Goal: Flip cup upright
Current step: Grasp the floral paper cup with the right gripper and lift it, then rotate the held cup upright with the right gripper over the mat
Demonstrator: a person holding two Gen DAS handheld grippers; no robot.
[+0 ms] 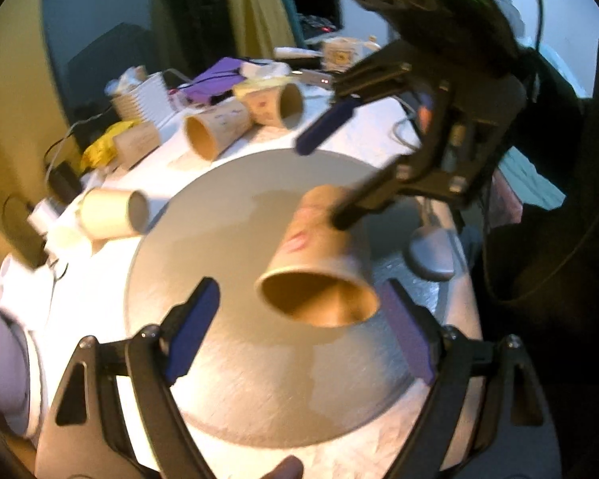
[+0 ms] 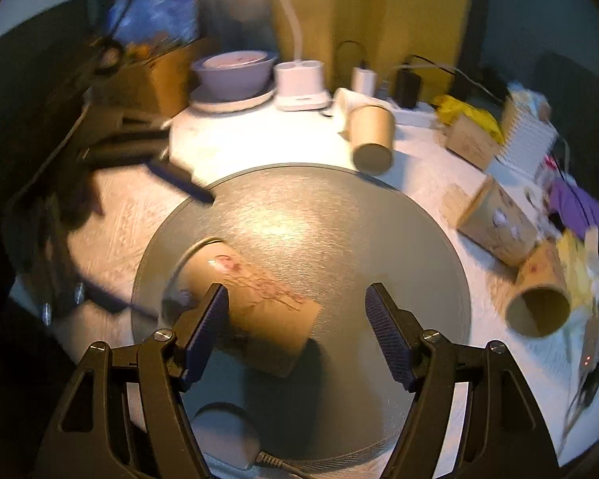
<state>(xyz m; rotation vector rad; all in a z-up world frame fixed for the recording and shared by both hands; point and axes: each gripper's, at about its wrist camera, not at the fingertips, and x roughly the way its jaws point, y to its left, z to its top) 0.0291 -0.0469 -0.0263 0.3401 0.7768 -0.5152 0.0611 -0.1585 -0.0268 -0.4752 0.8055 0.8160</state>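
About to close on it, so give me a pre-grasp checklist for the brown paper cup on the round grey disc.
1. Brown paper cup lies on its side: ok.
2. Right gripper open, straddling cup's base end: ok.
3. Left gripper open, facing cup's mouth: ok.
4. Right fingers touching cup: cannot tell, blurred.
5. Spare cups off round grey disc: ok.

We see the paper cup (image 2: pixel 255 303) lying on its side on the round mat (image 2: pixel 339 215), which rests on the table (image 2: pixel 259 135). Behind the mat lies another cup (image 2: pixel 371 135); a desk lamp base (image 2: pixel 301 86) stands farther back.
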